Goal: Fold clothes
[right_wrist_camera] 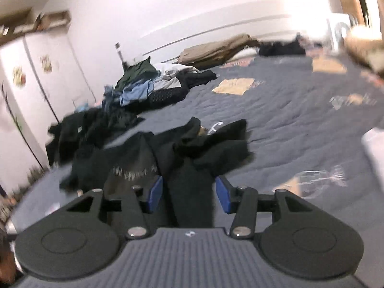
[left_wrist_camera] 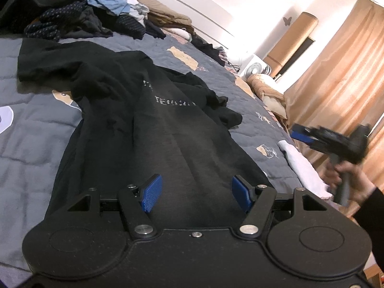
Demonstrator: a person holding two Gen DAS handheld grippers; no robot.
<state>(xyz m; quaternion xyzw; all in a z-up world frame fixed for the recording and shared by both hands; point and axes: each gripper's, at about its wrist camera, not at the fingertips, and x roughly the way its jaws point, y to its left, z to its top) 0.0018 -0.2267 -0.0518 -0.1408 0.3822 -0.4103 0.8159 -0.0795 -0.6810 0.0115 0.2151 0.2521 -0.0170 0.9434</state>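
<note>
A black T-shirt (left_wrist_camera: 134,120) lies spread lengthwise on a grey quilted bed (left_wrist_camera: 31,124), its hem nearest the left gripper (left_wrist_camera: 195,194) and its collar end toward 12 o'clock. Pale lettering crosses the chest. One sleeve stretches flat toward 10 o'clock; the other side is bunched in a crumpled heap at about 2 o'clock.

The left gripper hovers low over the shirt's hem, its blue-padded fingers (left_wrist_camera: 151,193) spread wide apart with only fabric showing between them. They grip nothing.

The right gripper (left_wrist_camera: 309,138) appears from the left wrist view at 3 o'clock, blurred, off the side of the bed, held by the person's right hand (left_wrist_camera: 350,180). In its own view the right gripper (right_wrist_camera: 188,193) sits just above the shirt (right_wrist_camera: 189,192), fingers well apart, dark cloth between them but not pinched. That view is smeared by motion.

A pile of mixed clothes (left_wrist_camera: 79,7), dark, blue and green, sits at the far end of the bed toward 11 o'clock. A white cloth (left_wrist_camera: 304,168) lies at the bed's edge at 3 o'clock. A small white fan (left_wrist_camera: 254,68) and orange curtains (left_wrist_camera: 336,84) stand beyond, toward 2 o'clock.
</note>
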